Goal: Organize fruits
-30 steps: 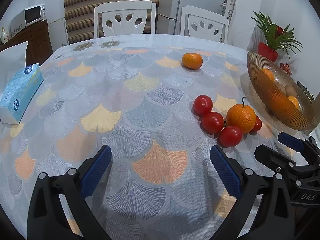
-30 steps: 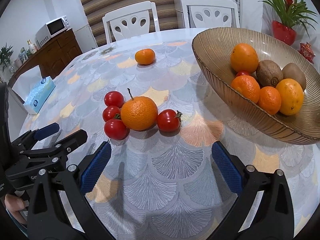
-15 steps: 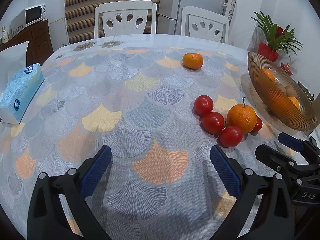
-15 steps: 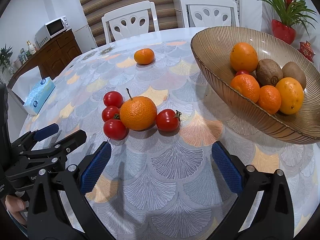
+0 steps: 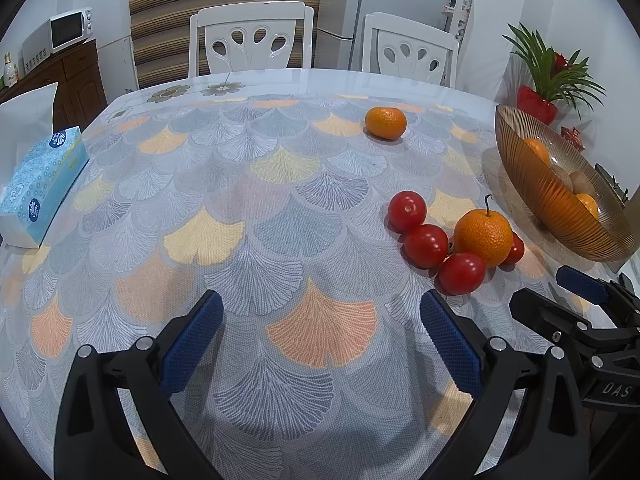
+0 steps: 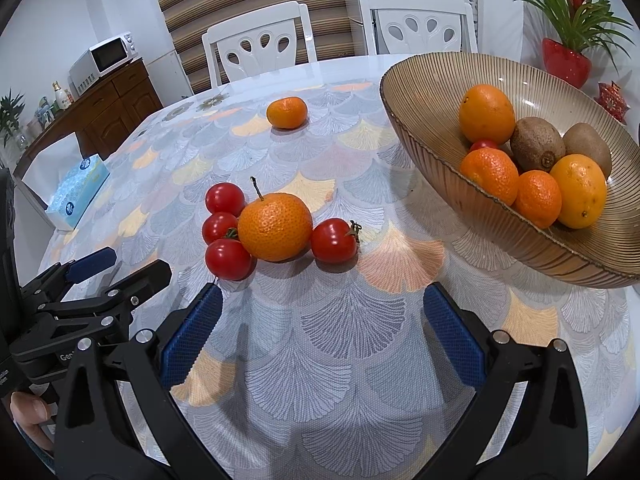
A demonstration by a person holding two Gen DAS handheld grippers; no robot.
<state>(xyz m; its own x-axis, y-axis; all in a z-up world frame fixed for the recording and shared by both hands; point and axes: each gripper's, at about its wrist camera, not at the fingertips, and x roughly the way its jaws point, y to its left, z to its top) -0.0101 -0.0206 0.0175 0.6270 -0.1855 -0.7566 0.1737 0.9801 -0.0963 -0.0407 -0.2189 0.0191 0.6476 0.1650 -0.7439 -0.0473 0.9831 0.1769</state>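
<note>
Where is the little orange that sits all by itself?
The lone orange lies on the far side of the table, near the white chairs, left of the bowl.

You had bright, even overhead light. Soft shadows fell under the left gripper (image 5: 322, 330) and right gripper (image 6: 322, 320). The bare tabletop (image 5: 340, 80) showed mild glare. Fisheye bending and dark vignetting marked every corner; focus stayed sharp.
</note>
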